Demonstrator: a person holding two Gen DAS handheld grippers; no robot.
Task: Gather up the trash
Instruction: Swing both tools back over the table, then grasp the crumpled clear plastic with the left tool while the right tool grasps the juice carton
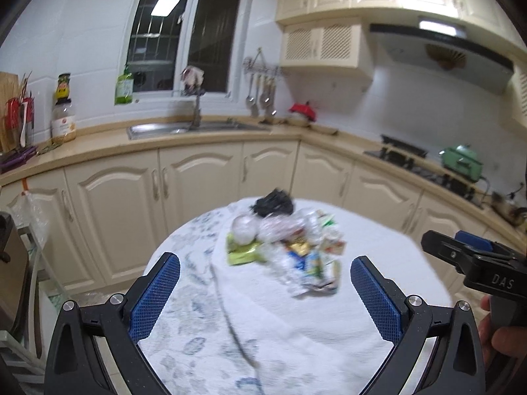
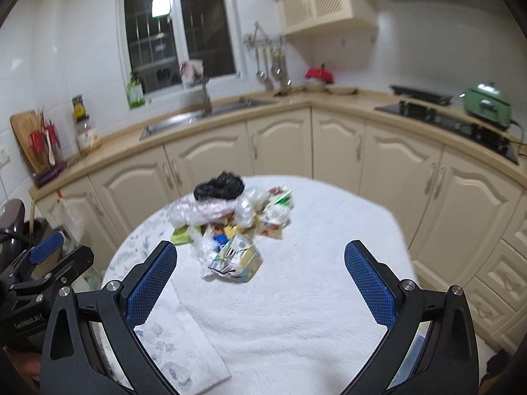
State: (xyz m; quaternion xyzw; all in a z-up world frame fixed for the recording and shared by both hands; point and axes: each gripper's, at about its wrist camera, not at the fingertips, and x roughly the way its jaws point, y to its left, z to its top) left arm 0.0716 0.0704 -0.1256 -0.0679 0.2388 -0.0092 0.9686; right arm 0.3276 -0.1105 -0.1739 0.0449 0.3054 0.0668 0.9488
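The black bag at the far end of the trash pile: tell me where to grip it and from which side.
Grip the black bag by its bunched, crinkled top, coming down from above. It sits highest in the pile, at the far edge of the table, with clear plastic wrap heaped against its near side, so a low frontal approach would probably catch that first. Both the right gripper and the left gripper are open and empty.

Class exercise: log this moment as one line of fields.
stage: approach | left tongs: open, empty | right tongs: open, empty | trash pile: untouched on white tablecloth | black bag: behind the pile
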